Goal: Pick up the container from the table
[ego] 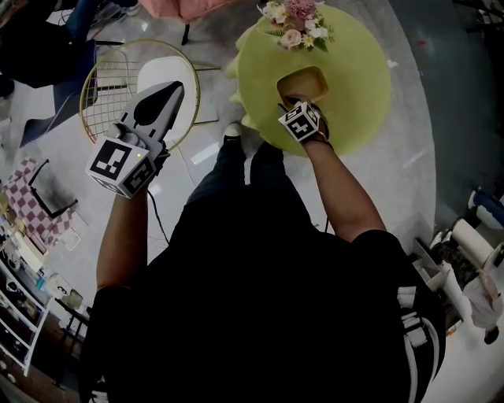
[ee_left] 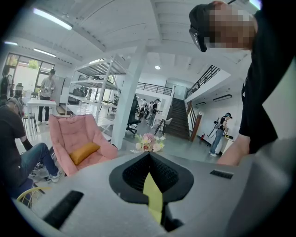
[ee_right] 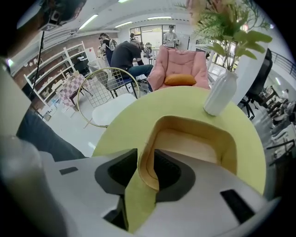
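Observation:
A tan open container (ego: 303, 83) sits on the round yellow-green table (ego: 354, 94), near its front edge. My right gripper (ego: 298, 101) points steeply down at the container's near rim. In the right gripper view the container (ee_right: 194, 143) has its near wall between the two jaws, and the right gripper (ee_right: 146, 152) is shut on that wall, one pad outside and one inside. My left gripper (ego: 167, 88) is held off to the left, away from the table, over a wire chair. Its jaws meet at the tips with nothing between them in the left gripper view (ee_left: 148, 155).
A white vase of flowers (ego: 298, 22) stands at the table's far side, just behind the container (ee_right: 221, 95). A gold wire chair with a white seat (ego: 118, 86) stands left of the table. A pink armchair (ee_right: 180, 69) is beyond. People stand and sit in the background.

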A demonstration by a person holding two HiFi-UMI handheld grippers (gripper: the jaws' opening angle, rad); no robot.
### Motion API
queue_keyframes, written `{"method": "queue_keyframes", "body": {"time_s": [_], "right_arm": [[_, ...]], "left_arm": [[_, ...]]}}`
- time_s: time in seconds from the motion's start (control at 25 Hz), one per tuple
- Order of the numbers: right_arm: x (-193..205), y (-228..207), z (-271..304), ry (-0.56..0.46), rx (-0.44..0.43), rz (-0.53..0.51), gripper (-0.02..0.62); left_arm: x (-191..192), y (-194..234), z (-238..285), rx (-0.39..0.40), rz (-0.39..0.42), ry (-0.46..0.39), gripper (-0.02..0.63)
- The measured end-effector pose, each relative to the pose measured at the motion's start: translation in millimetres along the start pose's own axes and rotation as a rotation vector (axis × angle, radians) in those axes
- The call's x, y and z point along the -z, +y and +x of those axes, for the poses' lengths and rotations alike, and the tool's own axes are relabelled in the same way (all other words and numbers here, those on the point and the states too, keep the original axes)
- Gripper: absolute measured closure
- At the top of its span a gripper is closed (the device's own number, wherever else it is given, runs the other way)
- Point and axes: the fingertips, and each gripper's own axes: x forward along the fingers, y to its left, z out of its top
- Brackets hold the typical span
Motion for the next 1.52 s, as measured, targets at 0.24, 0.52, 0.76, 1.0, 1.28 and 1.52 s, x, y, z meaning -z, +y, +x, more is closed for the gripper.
{"method": "queue_keyframes", "body": {"time_s": [0.24, 0.52, 0.76, 1.0, 1.28, 1.52], "right_arm": [[1.9, 3.2, -2.9, -0.002, -0.003, -0.009, 0.513], [6.3, 4.0, -1.7, 0.0, -0.001, -0.015, 0.548], [9.2, 2.7, 0.1, 0.009, 0.007, -0.028, 0.554], [9.1, 3.0, -1.4, 0.015, 0.017, -0.032, 0.559], [9.5, -0.4, -9.0, 0.031, 0.043, -0.047, 0.571], [9.7, -3.8, -24.2, 0.029, 0.064, -0.063, 0.574]], "left_arm": [[0.7, -5.4, -2.2, 0.006, -0.01, -0.002, 0.591], [3.6, -9.5, -3.2, -0.005, -0.027, 0.007, 0.591], [8.8, -12.2, -3.3, -0.003, -0.027, 0.013, 0.591], [10.8, -15.3, -3.8, 0.014, -0.018, 0.009, 0.591], [7.1, -17.8, -4.7, 0.02, -0.008, 0.004, 0.591], [-2.3, -27.5, -3.9, 0.039, 0.008, -0.008, 0.589]]}}
